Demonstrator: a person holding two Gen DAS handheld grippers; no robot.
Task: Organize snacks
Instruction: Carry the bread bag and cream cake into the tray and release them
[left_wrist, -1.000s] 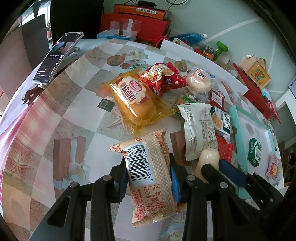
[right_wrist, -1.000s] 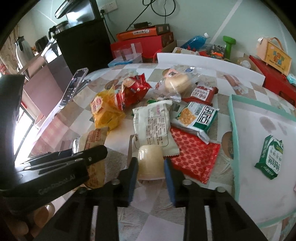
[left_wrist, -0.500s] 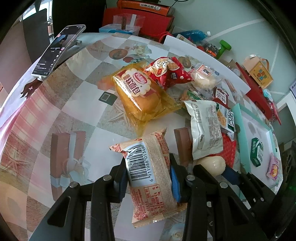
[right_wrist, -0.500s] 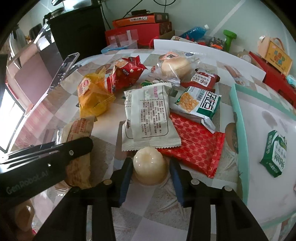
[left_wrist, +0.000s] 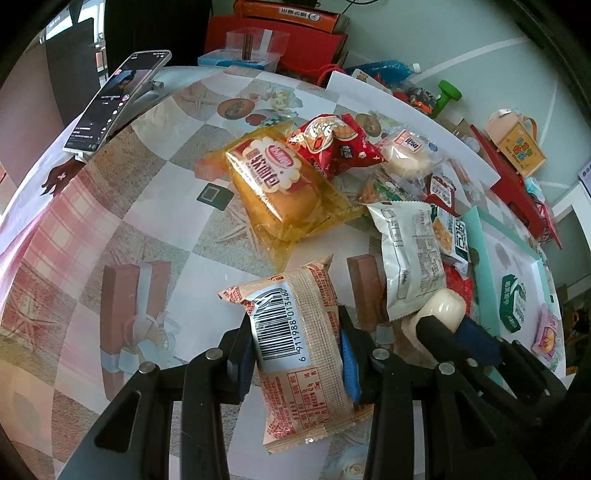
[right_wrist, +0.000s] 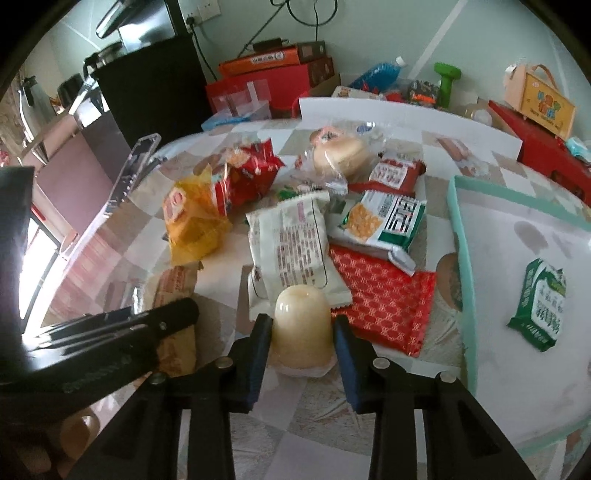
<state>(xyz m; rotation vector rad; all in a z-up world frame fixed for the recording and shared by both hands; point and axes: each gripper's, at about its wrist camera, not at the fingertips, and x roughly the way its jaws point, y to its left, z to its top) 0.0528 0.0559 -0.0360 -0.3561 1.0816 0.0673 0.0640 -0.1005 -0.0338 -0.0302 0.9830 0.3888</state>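
The left gripper (left_wrist: 295, 354) is clamped on a tan, barcode-printed plastic snack packet (left_wrist: 299, 343), its blue-padded fingers (left_wrist: 349, 365) pressing both long sides; the packet sticks out past the fingertips and hangs back toward the camera. The right gripper (right_wrist: 301, 332) has its jaws closed onto a small cream-coloured, dome-topped jelly cup (right_wrist: 301, 328), which stands between the pads with its flat lid rim toward the camera.

Just ahead of the right gripper, touching the cup's far side, lies a white printed pouch (right_wrist: 290, 243). To the right of that sit a red patterned flat sachet (right_wrist: 384, 295) and a green-and-white corn-picture packet (right_wrist: 384, 221). Farther ahead and to the left are a yellow transparent bread bag (right_wrist: 192, 218) and a red crinkled chip bag (right_wrist: 251, 173), with a clear-wrapped round bun (right_wrist: 340, 151) beyond.

Well to the right of the right gripper is a white tray with a teal rim (right_wrist: 458, 236), holding a small green packet (right_wrist: 541, 302). In the left wrist view a pink packet (left_wrist: 546, 332) also lies in it. A smartphone (left_wrist: 118, 99) stands propped far ahead and left of the left gripper, on the checked tablecloth (left_wrist: 122, 206).
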